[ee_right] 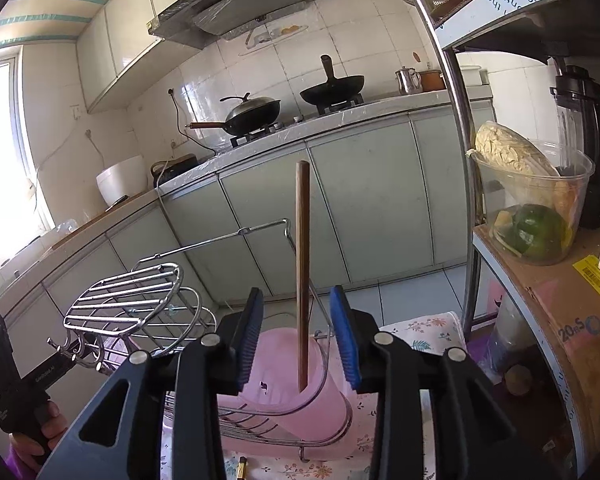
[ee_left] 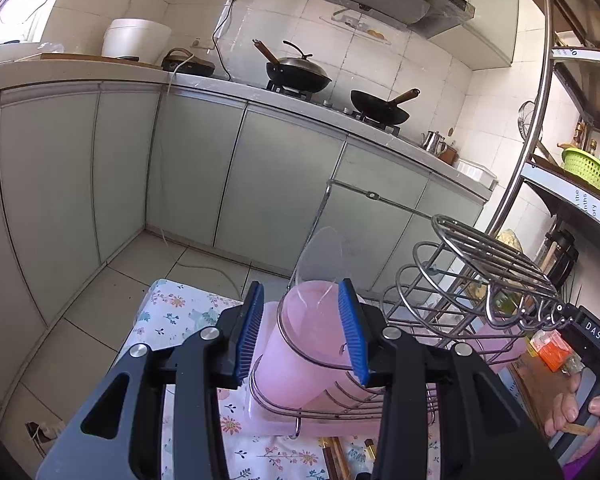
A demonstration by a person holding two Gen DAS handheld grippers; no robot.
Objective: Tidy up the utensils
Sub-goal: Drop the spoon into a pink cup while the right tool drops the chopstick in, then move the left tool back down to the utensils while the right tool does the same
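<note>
A pink plastic cup (ee_left: pixel 300 360) stands in the wire ring of a metal dish rack (ee_left: pixel 480 280). A clear plastic spoon (ee_left: pixel 322 258) stands in the cup, its bowl up. My left gripper (ee_left: pixel 300 340) is open, its blue pads on either side of the cup's rim and apart from it. In the right wrist view a brown chopstick (ee_right: pixel 302 272) stands upright in the pink cup (ee_right: pixel 300 392). My right gripper (ee_right: pixel 298 340) is open, the chopstick between its pads and touching neither. More chopsticks (ee_left: pixel 334 458) lie on the floral cloth (ee_left: pixel 172 320).
The rack's upper wire shelf (ee_right: pixel 132 296) and hooks sit beside the cup. A shelf unit holds a clear bowl of food (ee_right: pixel 532 200), a cardboard box (ee_right: pixel 560 312) and a green basket (ee_left: pixel 588 172). Across the floor is a counter with two woks (ee_left: pixel 296 72).
</note>
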